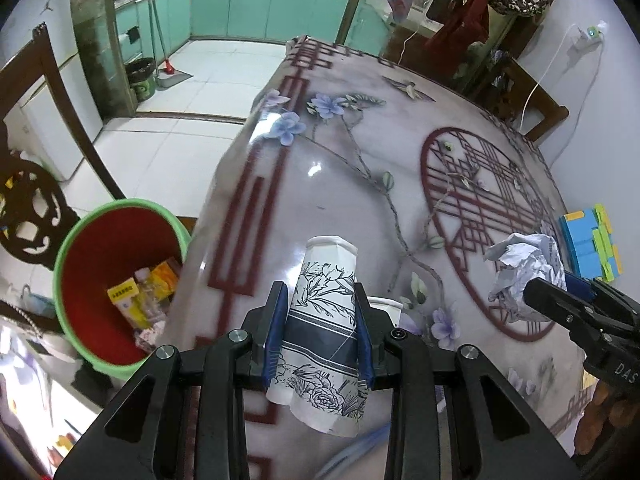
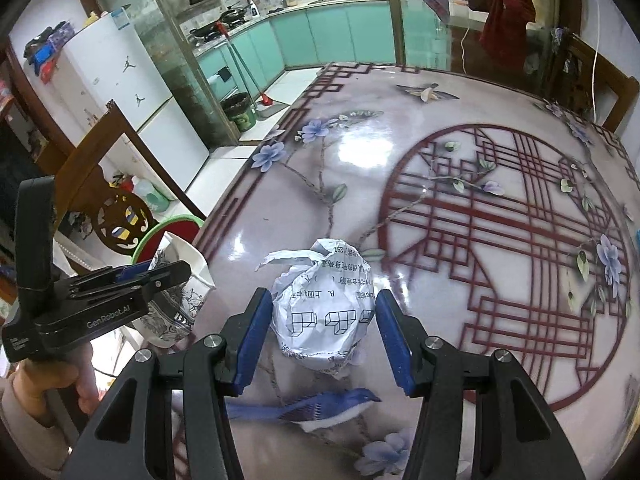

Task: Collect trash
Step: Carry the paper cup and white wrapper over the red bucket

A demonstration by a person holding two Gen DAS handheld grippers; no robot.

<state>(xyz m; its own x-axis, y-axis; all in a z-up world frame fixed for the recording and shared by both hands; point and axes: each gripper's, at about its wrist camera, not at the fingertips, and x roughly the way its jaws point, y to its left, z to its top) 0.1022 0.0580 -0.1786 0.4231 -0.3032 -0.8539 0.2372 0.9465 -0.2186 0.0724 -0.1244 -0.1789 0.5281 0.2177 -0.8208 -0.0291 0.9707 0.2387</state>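
Floral glossy table (image 2: 360, 168), kitchen behind, left gripper (image 1: 322, 320) clamping cup (image 1: 324, 308), right gripper (image 2: 320, 336) holding paper ball (image 2: 324, 312).

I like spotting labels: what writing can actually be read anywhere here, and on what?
"GenRobot.AI": side of the left gripper.
"DAS": body of the right gripper, cut off by the frame edge.
"B.": on the crumpled paper ball, shown upside down; its other characters are too small.
Yellow label in the bin: blurred.

"GenRobot.AI" on left gripper (image 2: 158, 276); "B." on crumpled paper (image 2: 326, 308)
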